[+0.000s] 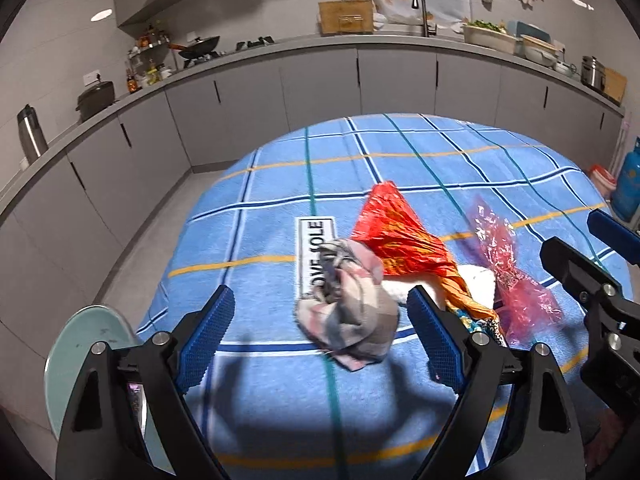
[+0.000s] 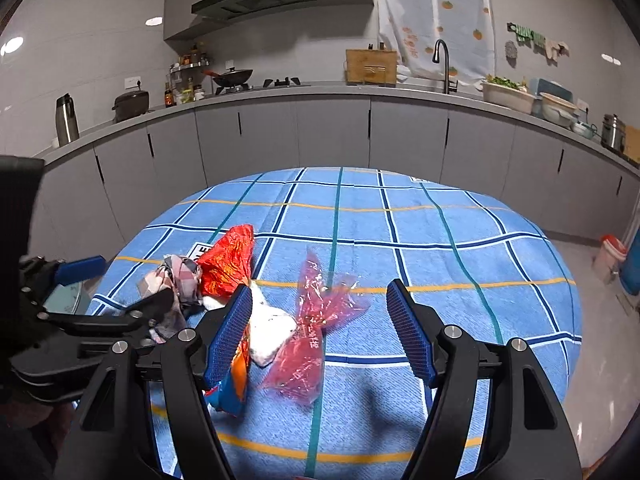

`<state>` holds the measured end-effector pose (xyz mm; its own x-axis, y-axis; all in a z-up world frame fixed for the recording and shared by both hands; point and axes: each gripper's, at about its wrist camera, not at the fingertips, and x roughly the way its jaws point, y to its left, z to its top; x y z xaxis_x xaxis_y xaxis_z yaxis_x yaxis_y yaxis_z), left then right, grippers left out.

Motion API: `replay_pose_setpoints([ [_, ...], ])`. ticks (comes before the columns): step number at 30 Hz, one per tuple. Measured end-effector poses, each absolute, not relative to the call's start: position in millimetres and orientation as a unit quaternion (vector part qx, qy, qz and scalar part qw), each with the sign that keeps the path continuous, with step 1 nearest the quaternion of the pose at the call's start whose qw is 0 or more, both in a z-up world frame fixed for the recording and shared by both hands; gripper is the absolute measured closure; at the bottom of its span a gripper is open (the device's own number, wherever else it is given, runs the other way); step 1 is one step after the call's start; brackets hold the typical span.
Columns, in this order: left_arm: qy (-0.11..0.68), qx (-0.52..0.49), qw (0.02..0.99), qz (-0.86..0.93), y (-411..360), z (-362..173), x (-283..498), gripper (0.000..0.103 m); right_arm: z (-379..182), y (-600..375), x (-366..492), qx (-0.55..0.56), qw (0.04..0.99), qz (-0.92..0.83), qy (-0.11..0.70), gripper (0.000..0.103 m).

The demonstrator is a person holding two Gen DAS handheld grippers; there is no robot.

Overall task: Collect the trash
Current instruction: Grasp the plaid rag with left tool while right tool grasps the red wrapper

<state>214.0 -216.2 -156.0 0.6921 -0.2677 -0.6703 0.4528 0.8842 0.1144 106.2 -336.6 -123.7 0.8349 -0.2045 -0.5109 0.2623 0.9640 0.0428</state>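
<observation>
A heap of trash lies on the blue checked tablecloth (image 1: 280, 184). My left gripper (image 1: 320, 296) is open, with a crumpled plaid rag (image 1: 348, 312) between its blue pads and clear of both. Right of the rag lie a red-orange plastic bag (image 1: 400, 232), a white paper wad (image 1: 476, 280) and a pink cellophane wrapper (image 1: 512, 272). My right gripper (image 2: 319, 286) is open astride the pink wrapper (image 2: 316, 320) without touching it. Its left finger stands over the white wad (image 2: 268, 328) and a blue-orange packet (image 2: 232, 384). Each gripper shows at the edge of the other's view.
A round glass top (image 1: 80, 340) juts out at the table's near left. A white label (image 1: 314, 240) is sewn on the cloth. Grey kitchen cabinets (image 2: 332, 136) run behind the table. A red-lidded bucket (image 2: 610, 254) and a blue gas cylinder (image 1: 630, 184) stand on the floor at the right.
</observation>
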Motion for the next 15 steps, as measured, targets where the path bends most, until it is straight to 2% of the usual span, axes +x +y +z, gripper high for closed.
replay_pose_setpoints([
  [1, 0.342, 0.137, 0.907, -0.202, -218, -158, 215, 0.028, -124, -337, 106, 0.056, 0.956, -0.123, 0.260, 0.034],
  [4, 0.355, 0.133, 0.898, -0.224, -222, -164, 216, 0.051, -125, -339, 106, 0.062, 0.956, -0.122, 0.259, 0.034],
  [5, 0.361, 0.131, 0.894, -0.230, -222, -166, 216, 0.069, -125, -339, 106, 0.062, 0.956, -0.121, 0.260, 0.034],
  [6, 0.365, 0.132, 0.892, -0.234, -223, -168, 216, 0.078, -125, -338, 107, 0.061, 0.956, -0.120, 0.260, 0.034],
  [7, 0.366, 0.132, 0.890, -0.236, -222, -169, 216, 0.080, -125, -336, 108, 0.059, 0.956, -0.118, 0.261, 0.034],
  [9, 0.365, 0.130, 0.891, -0.237, -218, -168, 215, 0.090, -126, -331, 111, 0.056, 0.957, -0.112, 0.263, 0.034],
  [15, 0.344, 0.116, 0.904, -0.226, -197, -151, 209, 0.093, -126, -316, 125, 0.040, 0.958, -0.093, 0.269, 0.035],
])
